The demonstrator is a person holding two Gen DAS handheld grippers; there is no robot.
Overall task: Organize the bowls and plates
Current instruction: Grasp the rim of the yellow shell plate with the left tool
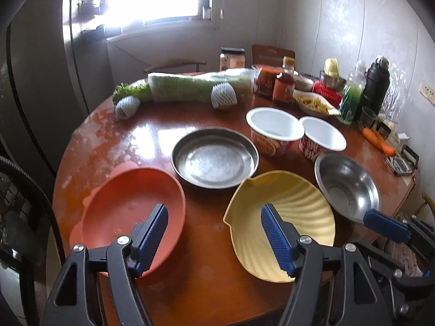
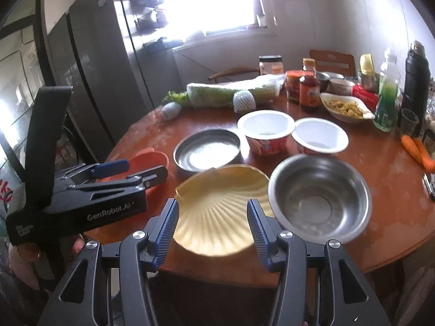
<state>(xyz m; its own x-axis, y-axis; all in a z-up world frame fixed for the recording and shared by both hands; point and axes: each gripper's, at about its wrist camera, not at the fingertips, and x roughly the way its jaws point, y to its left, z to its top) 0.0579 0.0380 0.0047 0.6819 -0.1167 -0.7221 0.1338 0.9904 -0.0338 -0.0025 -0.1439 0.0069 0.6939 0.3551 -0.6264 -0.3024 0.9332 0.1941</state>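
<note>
Yellow shell plate (image 1: 282,225) sits on bench (image 1: 201,277) beside steel plate (image 1: 214,157), left gripper (image 1: 214,241) jaws wide, holding nothing; right wrist view: right gripper (image 2: 213,231) jaws wide over shell plate, so probably pinch near rim squarely, avoiding steel bowl (image 2: 319,198).
</note>
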